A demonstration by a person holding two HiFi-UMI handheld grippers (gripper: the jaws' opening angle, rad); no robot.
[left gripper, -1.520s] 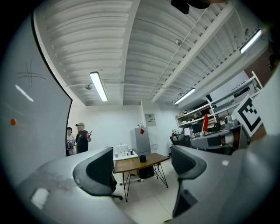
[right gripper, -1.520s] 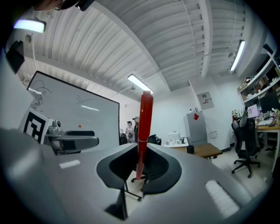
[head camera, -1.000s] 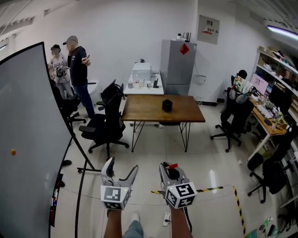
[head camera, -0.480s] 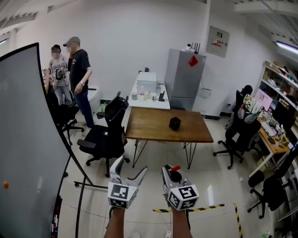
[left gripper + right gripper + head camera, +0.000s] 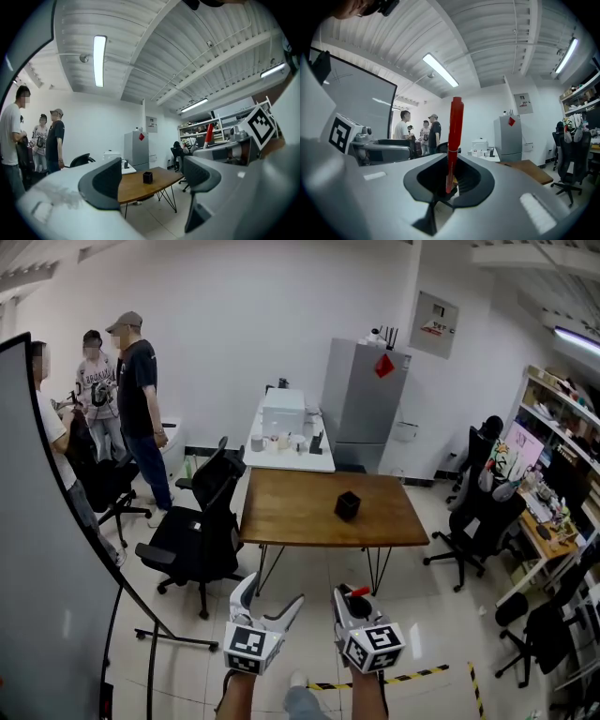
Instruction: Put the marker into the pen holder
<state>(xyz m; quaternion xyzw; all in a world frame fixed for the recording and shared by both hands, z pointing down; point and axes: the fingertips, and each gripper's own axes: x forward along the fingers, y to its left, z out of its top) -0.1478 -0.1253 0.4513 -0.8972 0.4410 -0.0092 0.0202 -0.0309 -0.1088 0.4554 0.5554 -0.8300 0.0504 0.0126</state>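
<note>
wooden table (image 5: 300,514) | black office chair (image 5: 187,535) beside it | grey fridge (image 5: 361,399) behind

Office, swivel chairs (image 5: 192,535), wooden table (image 5: 309,510), cluttered desks (image 5: 548,521), whiteboard (image 5: 47,587)

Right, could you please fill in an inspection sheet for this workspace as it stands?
Surface: wooden table stands across the floor, beyond both tools.
Job's things: black pen holder stands on the table; red marker is upright in the right tool.
Clutter: white box and small items on the white side table behind.
Tools: left tool open, nothing between its jaws; right tool shut on the marker.
Cables: nothing seen.
Surroundings: office chairs, people standing at left, whiteboard, grey cabinet, striped floor tape.
</note>
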